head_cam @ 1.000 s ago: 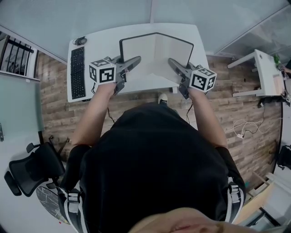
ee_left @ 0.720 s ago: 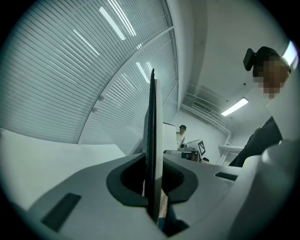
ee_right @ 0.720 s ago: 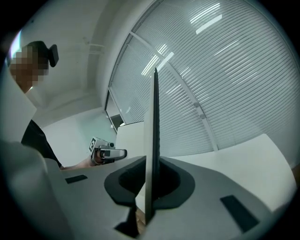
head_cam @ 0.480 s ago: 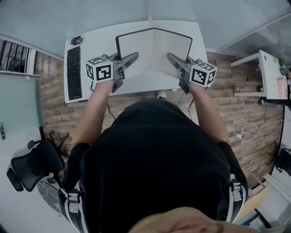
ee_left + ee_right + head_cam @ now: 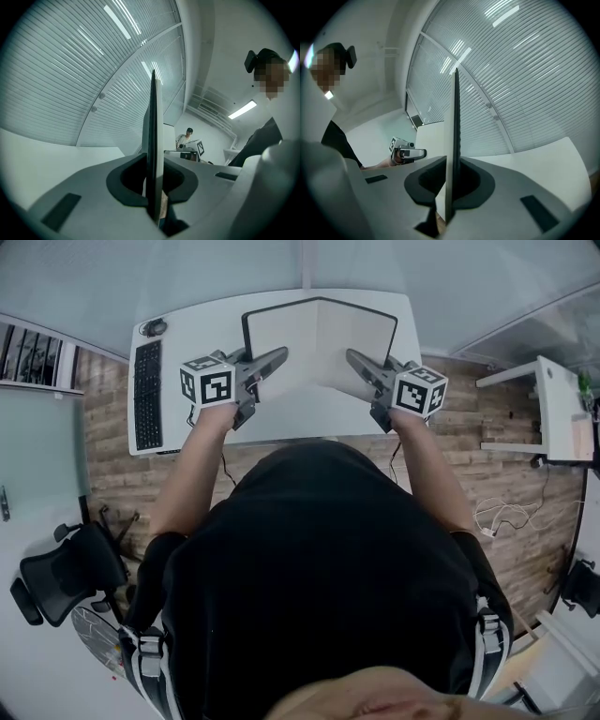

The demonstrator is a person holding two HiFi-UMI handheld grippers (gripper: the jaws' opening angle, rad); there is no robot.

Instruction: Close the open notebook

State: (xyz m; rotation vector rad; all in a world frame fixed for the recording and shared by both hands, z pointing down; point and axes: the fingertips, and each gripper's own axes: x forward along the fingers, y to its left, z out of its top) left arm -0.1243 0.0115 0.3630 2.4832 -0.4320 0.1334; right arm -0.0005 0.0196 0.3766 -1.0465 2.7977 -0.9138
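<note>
My left gripper (image 5: 278, 357) has its jaws clamped on the left cover edge of the notebook (image 5: 319, 338). In the left gripper view that cover (image 5: 153, 122) stands upright between the jaws. My right gripper (image 5: 353, 357) is clamped on the right cover edge (image 5: 454, 122) in the same way. The notebook is open, at upper centre of the head view, over the white desk (image 5: 202, 324). A keyboard (image 5: 145, 395) lies at the desk's left.

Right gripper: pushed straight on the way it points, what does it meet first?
The right gripper is shut on the right half of the notebook, so it would first run deeper along that half, toward the spine fold. Past the notebook only the blinds show, and how far off they are is unclear.
</note>
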